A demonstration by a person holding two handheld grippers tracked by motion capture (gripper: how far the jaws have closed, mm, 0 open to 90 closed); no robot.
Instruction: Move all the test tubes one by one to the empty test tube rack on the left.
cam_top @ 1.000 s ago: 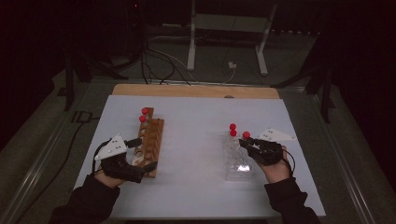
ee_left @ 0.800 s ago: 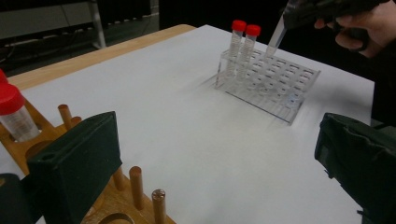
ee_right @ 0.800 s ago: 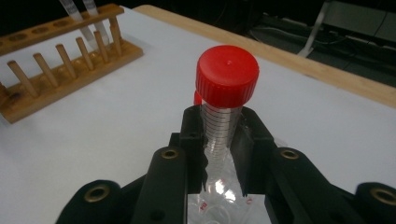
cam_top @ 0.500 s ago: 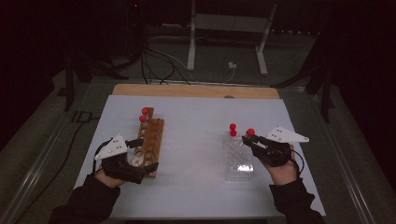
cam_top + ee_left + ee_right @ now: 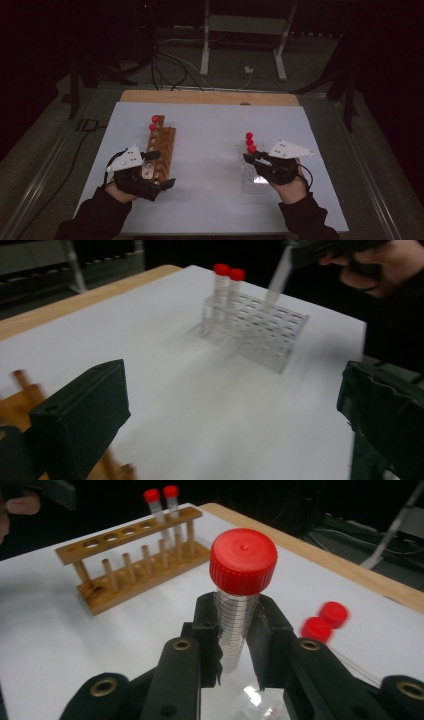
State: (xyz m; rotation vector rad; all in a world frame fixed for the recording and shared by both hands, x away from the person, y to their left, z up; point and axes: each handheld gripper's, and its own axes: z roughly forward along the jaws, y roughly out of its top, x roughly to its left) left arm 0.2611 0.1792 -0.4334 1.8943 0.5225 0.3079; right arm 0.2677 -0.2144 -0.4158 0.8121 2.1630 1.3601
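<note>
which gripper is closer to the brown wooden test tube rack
Left. The left gripper sits right at the near end of the brown wooden test tube rack, its jaws on either side of it. The right gripper is far across the white sheet, holding a red-capped tube.

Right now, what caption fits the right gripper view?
Right gripper shut on a red-capped tube, wooden rack behind.

It looked like a lab bench in a dark room. On a white table point(image 5: 210, 200) stood a wooden tube rack point(image 5: 159, 152) and a clear plastic rack point(image 5: 255, 330) with red-capped test tubes point(image 5: 227, 282). Behind the table were cables point(image 5: 165, 70) and a metal stand point(image 5: 240, 45).
</note>
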